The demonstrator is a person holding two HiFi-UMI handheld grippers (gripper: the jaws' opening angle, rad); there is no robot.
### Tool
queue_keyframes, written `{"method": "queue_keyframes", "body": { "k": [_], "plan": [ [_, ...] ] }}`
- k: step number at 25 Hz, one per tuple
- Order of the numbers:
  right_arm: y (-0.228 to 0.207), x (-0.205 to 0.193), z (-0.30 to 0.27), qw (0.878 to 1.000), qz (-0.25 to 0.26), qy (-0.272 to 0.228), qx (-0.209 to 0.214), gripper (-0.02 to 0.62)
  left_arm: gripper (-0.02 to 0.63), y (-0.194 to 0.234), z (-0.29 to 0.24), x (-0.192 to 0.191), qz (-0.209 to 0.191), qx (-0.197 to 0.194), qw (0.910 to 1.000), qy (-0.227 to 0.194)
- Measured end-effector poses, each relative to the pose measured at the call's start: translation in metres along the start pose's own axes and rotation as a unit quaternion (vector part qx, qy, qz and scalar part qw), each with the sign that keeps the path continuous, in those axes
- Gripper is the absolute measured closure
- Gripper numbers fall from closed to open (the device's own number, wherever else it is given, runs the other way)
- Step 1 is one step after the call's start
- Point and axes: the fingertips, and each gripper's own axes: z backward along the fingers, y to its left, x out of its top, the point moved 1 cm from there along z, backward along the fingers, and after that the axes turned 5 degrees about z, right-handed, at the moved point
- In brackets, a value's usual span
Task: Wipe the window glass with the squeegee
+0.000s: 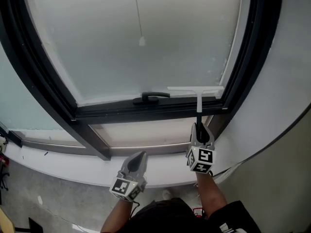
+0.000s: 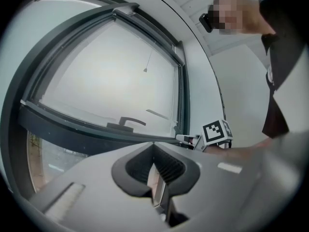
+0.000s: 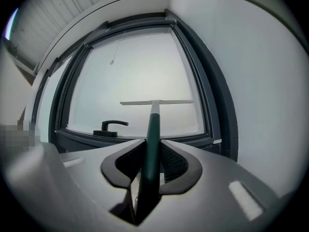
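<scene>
The right claw (image 3: 148, 153) is clamped on the squeegee (image 1: 197, 90) handle so its blade sits low on the window glass (image 1: 136, 42); the left claw (image 2: 154, 167), jaws together and empty, hangs spare.

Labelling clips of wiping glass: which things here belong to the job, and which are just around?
Job: squeegee; glass; right tool, shut on the squeegee.
Just around: left tool, shut, empty; window handle; cord.

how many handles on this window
1. The handle sits on the bottom frame of the upper pane, just left of the squeegee. No other shows in any view, though the lower pane is only partly visible.
</scene>
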Motion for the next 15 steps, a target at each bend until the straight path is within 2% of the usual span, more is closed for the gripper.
{"method": "queue_keyframes", "body": {
  "k": [8,10,15],
  "plan": [
    [0.052,0.009,0.079,1.000,-0.013,-0.012,0.003,0.500,0.606,0.029,0.089,0.017,0.000,0.007,0.9999,-0.011],
    [0.068,0.007,0.104,1.000,-0.008,-0.011,0.016,0.500,0.606,0.034,0.118,0.017,-0.002,0.011,0.9999,-0.010],
    [0.116,-0.003,0.162,0.998,-0.002,-0.001,0.060,0.500,0.606,0.061,0.186,0.014,0.000,0.053,0.9986,0.008]
  ]
}}
